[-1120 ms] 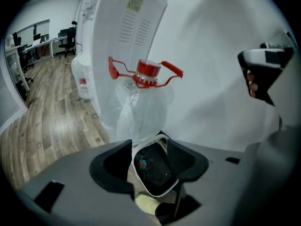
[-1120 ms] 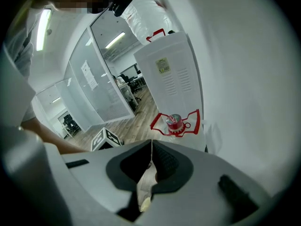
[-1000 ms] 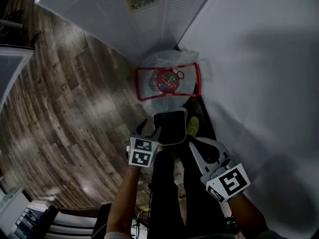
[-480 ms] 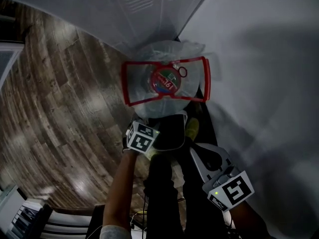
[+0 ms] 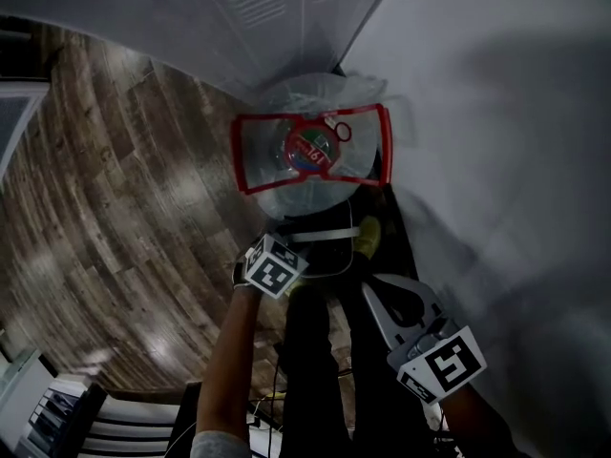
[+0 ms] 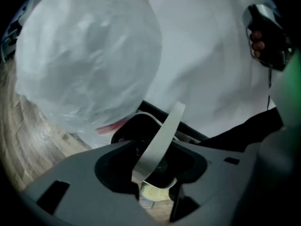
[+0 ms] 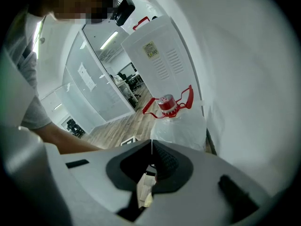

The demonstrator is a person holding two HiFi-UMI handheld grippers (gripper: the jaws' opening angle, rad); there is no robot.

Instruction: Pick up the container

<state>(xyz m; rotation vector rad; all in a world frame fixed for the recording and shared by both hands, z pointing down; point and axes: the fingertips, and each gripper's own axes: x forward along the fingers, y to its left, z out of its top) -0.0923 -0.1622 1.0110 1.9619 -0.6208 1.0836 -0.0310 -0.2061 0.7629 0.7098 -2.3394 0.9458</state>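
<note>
Looking down, we see a wood floor (image 5: pixel 124 208), a white wall (image 5: pixel 496 113) and a cabinet (image 5: pixel 267 8) meeting in a corner. A clear bag (image 5: pixel 263 156) with a red drawstring stands there, and a red can (image 5: pixel 310 148) lies inside it. Just below the bag in the head view is the black container (image 5: pixel 320 254). We cannot tell whether the two touch.

We judge the pickup done or close to it, since the container seems to hang from the left tool (image 6: pixel 153 175) and not to rest on the floor. What is left, at most, is lifting it clear. That tool's jaws are closed on a pale strip (image 6: pixel 162 135) that curves up from the container.

Our left forearm (image 5: pixel 234 351) reaches straight ahead toward the bag. The right tool (image 7: pixel 151 147) sits nearer our body, close to the wall. Its jaws are pressed together on nothing and aimed at the bag.
</note>
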